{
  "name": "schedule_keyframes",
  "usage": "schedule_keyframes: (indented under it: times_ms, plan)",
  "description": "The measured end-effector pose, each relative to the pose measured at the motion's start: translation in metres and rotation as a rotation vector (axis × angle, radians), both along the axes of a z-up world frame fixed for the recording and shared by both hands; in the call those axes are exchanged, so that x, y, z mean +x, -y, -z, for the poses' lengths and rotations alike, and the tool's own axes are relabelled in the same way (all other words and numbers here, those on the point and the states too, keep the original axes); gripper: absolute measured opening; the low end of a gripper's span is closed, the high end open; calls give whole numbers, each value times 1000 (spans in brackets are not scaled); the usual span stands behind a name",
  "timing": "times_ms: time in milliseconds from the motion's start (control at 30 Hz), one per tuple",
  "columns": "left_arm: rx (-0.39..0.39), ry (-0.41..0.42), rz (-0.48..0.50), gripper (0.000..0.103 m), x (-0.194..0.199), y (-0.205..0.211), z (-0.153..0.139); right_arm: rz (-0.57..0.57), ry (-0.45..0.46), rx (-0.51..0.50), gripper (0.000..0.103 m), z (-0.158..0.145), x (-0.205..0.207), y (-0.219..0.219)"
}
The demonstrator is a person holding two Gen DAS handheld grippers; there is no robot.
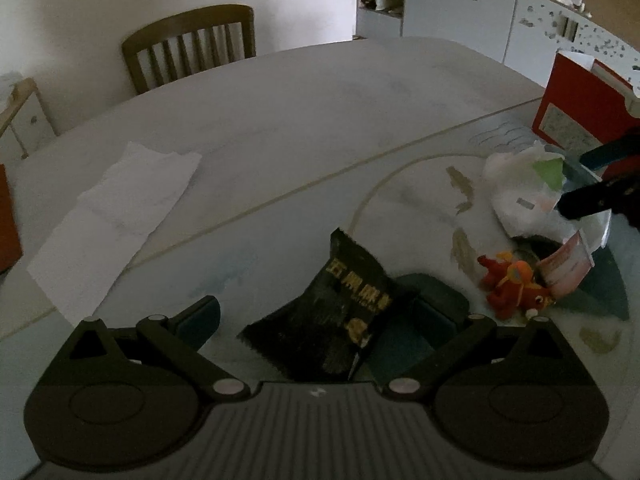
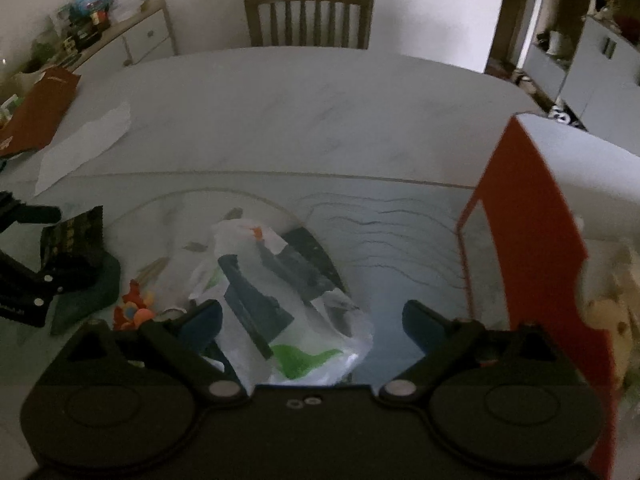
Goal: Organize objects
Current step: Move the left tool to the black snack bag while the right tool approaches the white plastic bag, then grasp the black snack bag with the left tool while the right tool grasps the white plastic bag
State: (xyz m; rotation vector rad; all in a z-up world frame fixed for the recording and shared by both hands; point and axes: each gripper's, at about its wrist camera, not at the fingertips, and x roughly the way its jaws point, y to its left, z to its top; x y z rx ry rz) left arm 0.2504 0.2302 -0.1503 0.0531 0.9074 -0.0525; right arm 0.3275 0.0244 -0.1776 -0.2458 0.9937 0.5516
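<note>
A black snack packet with gold lettering (image 1: 340, 312) lies on the table between the wide-apart fingers of my left gripper (image 1: 320, 320), which is open; the packet also shows in the right wrist view (image 2: 70, 236). A white plastic bag with a green print (image 2: 280, 304) lies between the open fingers of my right gripper (image 2: 312, 320); the bag shows in the left wrist view (image 1: 528, 196) with the right gripper (image 1: 588, 180) over it. A small red and orange toy (image 1: 516, 284) lies beside the bag, also seen in the right wrist view (image 2: 134, 312).
A red box (image 2: 528, 240) stands open at the right, also seen in the left wrist view (image 1: 584, 108). A white paper towel (image 1: 116, 216) lies at the left of the table (image 1: 300, 112). A wooden chair (image 1: 192, 44) stands behind the far edge.
</note>
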Motion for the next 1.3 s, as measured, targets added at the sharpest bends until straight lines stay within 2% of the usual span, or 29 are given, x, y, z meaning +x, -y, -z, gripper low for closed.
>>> schedule_keyframes:
  times_ms: [300,433,533,600,733,800,867,1133,1300]
  plan:
    - [2,17,27,102,2,8,2,-46,-31,6,90,10,5,-12]
    - [9,15,13,100,1,11,1,-63,-18,-13,81,10,3,-17]
    - [-2,13,0,90,0,11,-2,-72,-16,-19,73,10,2,-19]
    - [-6,11,-12,78,0,11,-4,-68,-16,-18,66,9,1,-17]
    - [-4,3,-33,68,1,13,-6,-53,-18,-5,54,5,-2,-11]
    - [-1,0,-34,49,1,15,-9,-42,-10,-10,47,2,-5,-10]
    - [5,-9,-42,40,2,18,-11,-29,-7,-5,43,-1,-7,-7]
    - [23,-40,-74,37,1,26,-16,29,7,43,39,-21,-20,14]
    - [-15,-50,-108,37,-5,29,-27,44,22,66,39,-39,-31,27]
